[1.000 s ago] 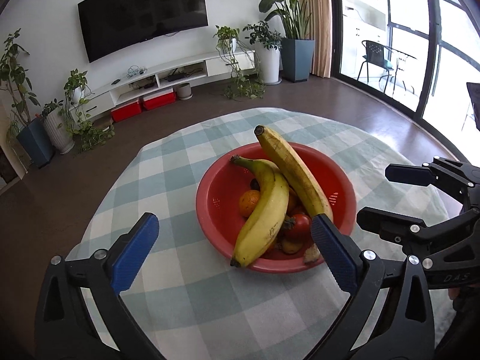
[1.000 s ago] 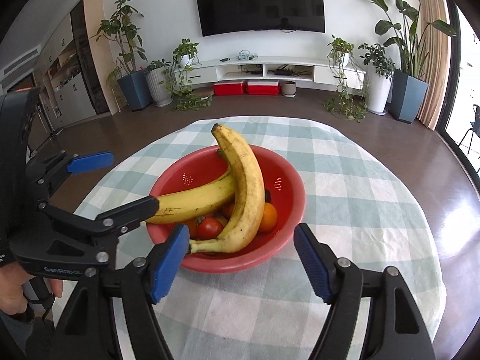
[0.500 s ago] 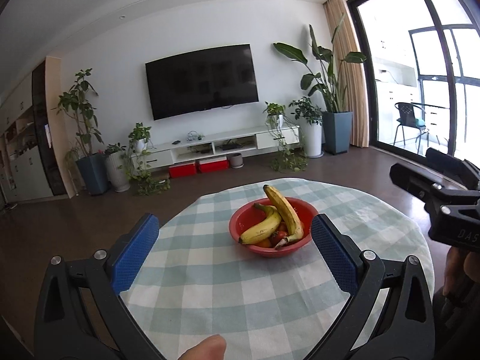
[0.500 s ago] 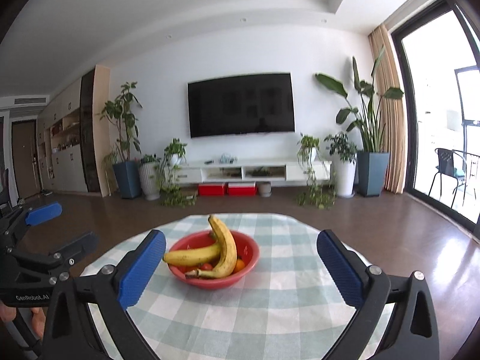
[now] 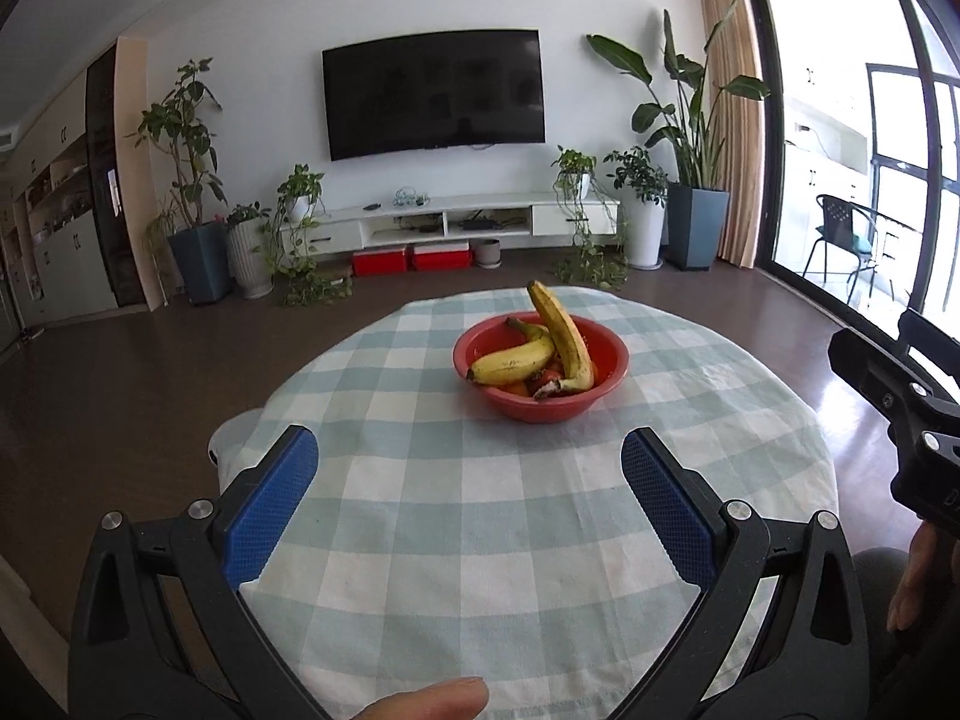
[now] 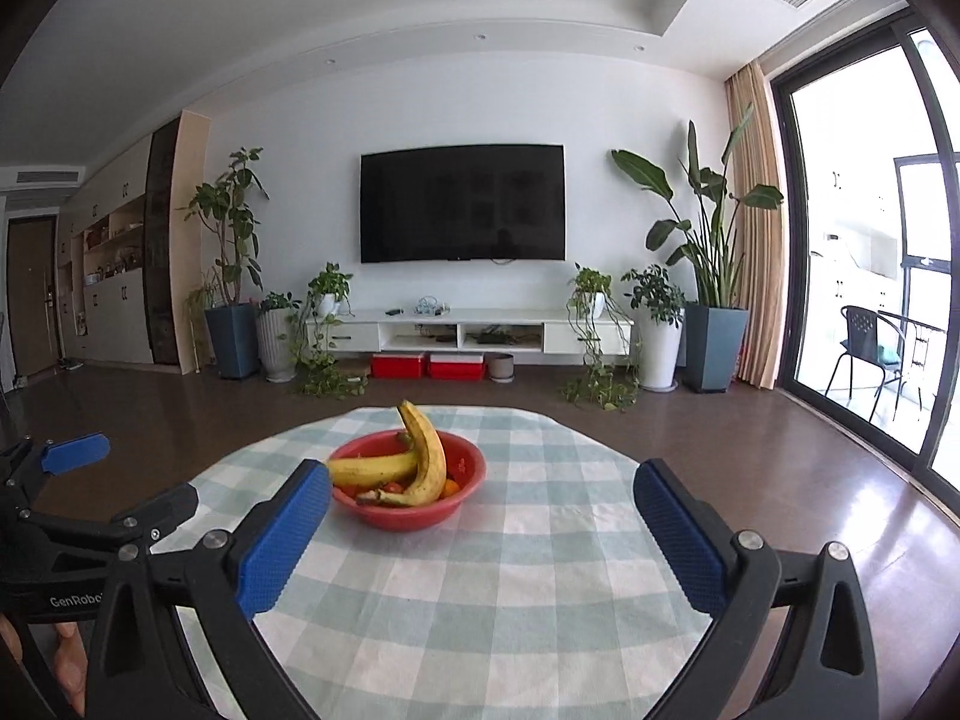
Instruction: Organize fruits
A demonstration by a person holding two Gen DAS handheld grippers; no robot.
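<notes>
A red bowl stands near the far side of a round table with a green and white checked cloth. Two yellow bananas lie across it, over small orange and red fruits. My left gripper hangs open over the near half of the cloth, well short of the bowl, nothing between its blue pads. My right gripper is open too and just as far back, empty. Each gripper shows at the edge of the other's view.
A fingertip pokes in at the bottom of the left wrist view. Beyond the table lie dark floor, a white TV bench under a wall TV, potted plants and glass doors on the right.
Both grippers have drawn back and up from the bowl, which now looks small and far off. The right gripper's jaws have spread wider. The fruit in the bowl has not moved.
</notes>
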